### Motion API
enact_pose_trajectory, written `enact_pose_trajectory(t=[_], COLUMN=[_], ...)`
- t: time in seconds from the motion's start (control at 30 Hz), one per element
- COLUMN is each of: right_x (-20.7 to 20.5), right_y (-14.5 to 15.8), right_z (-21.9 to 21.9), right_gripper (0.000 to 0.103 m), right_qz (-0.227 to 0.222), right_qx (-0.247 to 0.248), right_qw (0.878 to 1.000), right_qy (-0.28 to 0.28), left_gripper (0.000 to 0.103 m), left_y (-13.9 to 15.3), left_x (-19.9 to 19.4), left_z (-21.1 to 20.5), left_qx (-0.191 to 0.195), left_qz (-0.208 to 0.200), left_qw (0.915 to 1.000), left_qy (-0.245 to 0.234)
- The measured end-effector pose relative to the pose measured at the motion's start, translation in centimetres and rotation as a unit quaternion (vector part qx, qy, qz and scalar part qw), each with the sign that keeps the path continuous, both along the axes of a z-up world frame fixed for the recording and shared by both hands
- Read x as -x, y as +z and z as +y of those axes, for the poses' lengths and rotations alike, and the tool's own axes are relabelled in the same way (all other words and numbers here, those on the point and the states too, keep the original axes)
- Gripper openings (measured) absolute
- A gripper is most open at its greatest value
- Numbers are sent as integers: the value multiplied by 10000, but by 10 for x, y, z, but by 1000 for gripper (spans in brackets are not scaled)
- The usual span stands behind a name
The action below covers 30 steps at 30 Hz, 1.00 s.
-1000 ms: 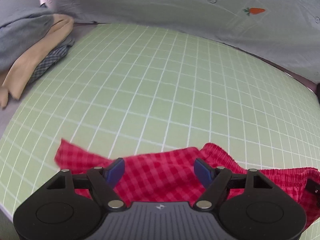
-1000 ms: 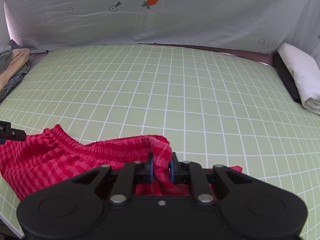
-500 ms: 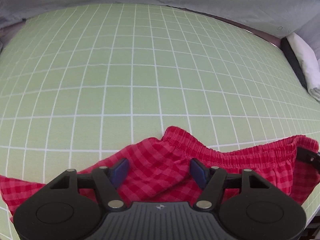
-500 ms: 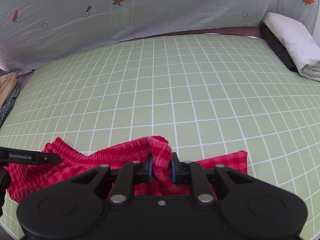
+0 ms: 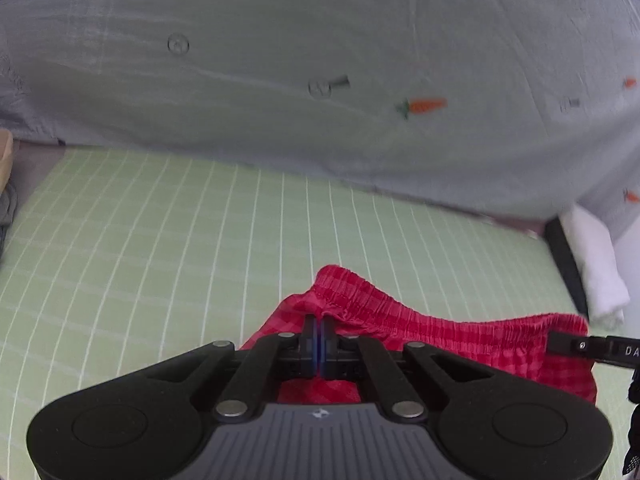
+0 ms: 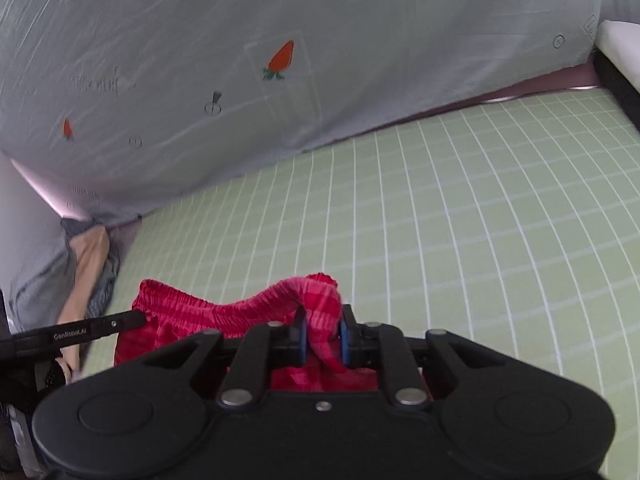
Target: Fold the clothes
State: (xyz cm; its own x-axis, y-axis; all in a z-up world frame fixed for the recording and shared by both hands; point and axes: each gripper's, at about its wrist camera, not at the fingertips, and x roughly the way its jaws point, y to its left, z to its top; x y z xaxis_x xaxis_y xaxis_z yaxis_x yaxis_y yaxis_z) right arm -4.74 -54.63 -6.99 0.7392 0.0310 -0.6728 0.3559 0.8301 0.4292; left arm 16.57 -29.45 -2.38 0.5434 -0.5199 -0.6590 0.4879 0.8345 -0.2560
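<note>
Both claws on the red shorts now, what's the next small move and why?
Probably lift both together and spread them apart. The left claw and right claw are each shut on the waistband of the shorts, which sags bunched between them over the mat; tension would flatten it for folding.

Left gripper (image 5: 319,336) and right gripper (image 6: 323,332) both clamped, fingers pinched together.

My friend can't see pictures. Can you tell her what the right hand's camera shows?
The right gripper pinches the waistband of red checked shorts between its fingers, above a green grid mat. A grey sheet with carrots hangs behind.
</note>
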Motion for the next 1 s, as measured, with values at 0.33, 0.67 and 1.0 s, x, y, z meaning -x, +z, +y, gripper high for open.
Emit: enact_pose_trajectory(t=[0.33, 0.67, 1.0], right_x=[-82, 63, 89], right_y=[8, -94, -110], right_z=[-54, -46, -33], right_gripper=[72, 75, 71], right_qz=[-185, 1552, 1772], right_qx=[1669, 1206, 862], right_qw=[9812, 9690, 9673], right_qy=[-947, -1495, -1597], left_gripper=[77, 78, 81], left_y=[-20, -95, -102], left_x=[-46, 12, -19], left_z=[-10, 63, 80], left_qx=[-771, -1560, -1463], left_qz=[-307, 937, 1064], left_qw=[9917, 9689, 9599], left_qy=[977, 1676, 2139])
